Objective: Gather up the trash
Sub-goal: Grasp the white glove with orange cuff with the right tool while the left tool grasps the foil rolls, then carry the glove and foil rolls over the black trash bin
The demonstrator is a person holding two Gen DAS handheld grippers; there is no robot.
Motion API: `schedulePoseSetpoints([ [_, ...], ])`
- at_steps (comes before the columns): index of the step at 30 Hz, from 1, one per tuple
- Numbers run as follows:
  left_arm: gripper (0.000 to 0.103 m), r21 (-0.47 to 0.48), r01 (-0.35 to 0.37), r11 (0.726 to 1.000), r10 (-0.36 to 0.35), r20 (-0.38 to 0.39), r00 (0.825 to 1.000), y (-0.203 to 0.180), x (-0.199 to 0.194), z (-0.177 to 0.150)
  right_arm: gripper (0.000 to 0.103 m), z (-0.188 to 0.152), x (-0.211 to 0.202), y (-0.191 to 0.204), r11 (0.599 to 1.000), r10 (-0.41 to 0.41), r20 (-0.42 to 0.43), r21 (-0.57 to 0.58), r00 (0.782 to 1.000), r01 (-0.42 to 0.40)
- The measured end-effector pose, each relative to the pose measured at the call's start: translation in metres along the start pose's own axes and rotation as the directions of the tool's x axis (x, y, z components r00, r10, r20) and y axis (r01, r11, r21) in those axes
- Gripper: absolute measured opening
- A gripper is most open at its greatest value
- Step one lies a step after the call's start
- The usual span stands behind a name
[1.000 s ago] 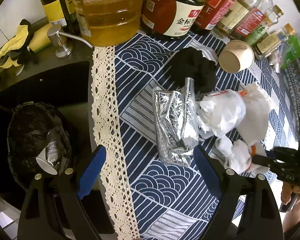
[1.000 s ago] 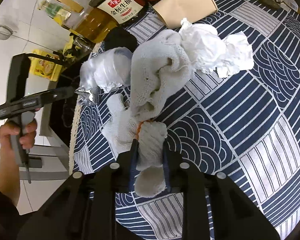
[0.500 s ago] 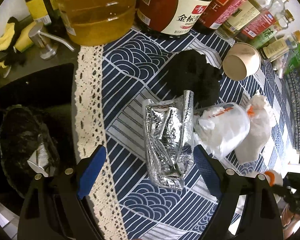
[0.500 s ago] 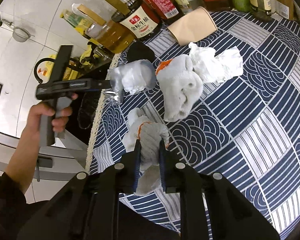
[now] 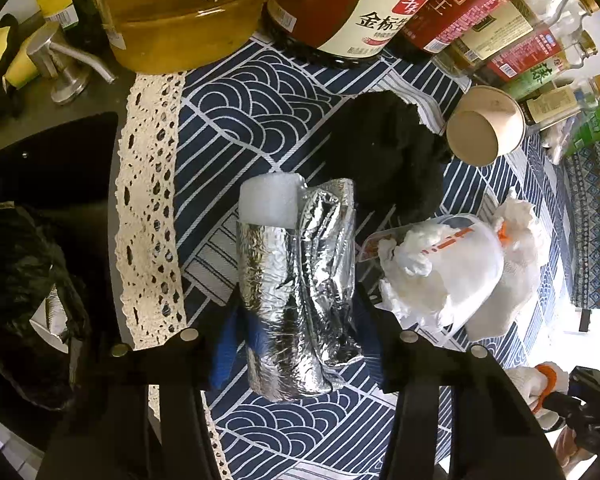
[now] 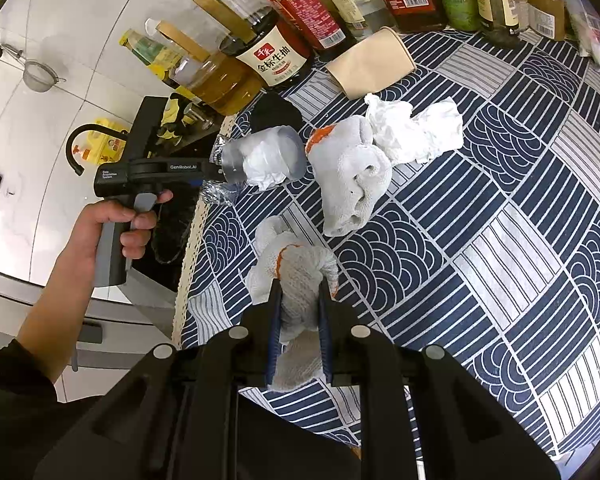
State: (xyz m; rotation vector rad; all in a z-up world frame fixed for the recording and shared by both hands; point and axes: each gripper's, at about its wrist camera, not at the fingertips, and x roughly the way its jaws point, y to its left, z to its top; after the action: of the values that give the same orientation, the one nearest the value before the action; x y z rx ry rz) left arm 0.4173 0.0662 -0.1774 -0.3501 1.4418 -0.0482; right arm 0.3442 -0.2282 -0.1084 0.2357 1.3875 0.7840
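A crumpled silver foil bag (image 5: 296, 280) lies on the blue patterned cloth (image 5: 260, 108). My left gripper (image 5: 300, 308) straddles it. Its jaws are closing, and the blue pads (image 5: 224, 344) press on both sides so the bag folds into a roll. My right gripper (image 6: 300, 308) is shut on a white knit glove (image 6: 304, 272) with an orange cuff, held just above the cloth. A clear plastic cup (image 5: 452, 268) stuffed with tissue lies to the right of the foil bag. Beside it lie a second white glove (image 6: 352, 176) and a crumpled tissue (image 6: 416, 128).
A black cloth (image 5: 384, 152) and a tipped paper cup (image 5: 484, 128) lie behind the trash. Oil and sauce bottles (image 5: 340, 0) line the back. A black bin bag (image 5: 24, 292) sits in the sink at left, past the lace edge (image 5: 148, 220). A hand (image 6: 116, 216) holds the left gripper.
The left gripper came down over the foil bag and its jaws closed in, folding the bag. The right gripper lifted its glove up and away from the pile.
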Motion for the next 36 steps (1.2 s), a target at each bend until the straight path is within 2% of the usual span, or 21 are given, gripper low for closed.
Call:
schedulePoseSetpoints([
  [11,0.049,0.016,0.027,1.000,-0.028,0.033,0.999,0.012,-0.023,-0.009,0.018,0.005,0.006,0.023,0.999,-0.027,-0.004,-0.033,1.000,0.027],
  [17,0.049,0.026,0.073,0.997,-0.074,0.031,0.997,0.022,-0.040,-0.023,0.018,0.009,0.016,0.043,0.997,-0.042,-0.015,-0.059,0.999,0.041],
  [22,0.049,0.051,0.085,0.995,-0.087,0.044,0.995,0.031,-0.058,-0.038,0.018,0.015,0.030,0.062,0.996,-0.054,-0.029,-0.072,0.998,0.052],
  [27,0.049,0.077,0.073,0.994,-0.079,0.066,0.995,0.048,-0.076,-0.053,0.018,0.023,0.051,0.086,0.993,-0.062,-0.053,-0.103,0.997,0.056],
  [36,0.049,0.046,0.088,0.995,-0.092,0.099,0.991,0.104,-0.100,-0.075,0.018,0.039,0.086,0.135,0.985,-0.063,-0.076,-0.167,0.995,0.050],
])
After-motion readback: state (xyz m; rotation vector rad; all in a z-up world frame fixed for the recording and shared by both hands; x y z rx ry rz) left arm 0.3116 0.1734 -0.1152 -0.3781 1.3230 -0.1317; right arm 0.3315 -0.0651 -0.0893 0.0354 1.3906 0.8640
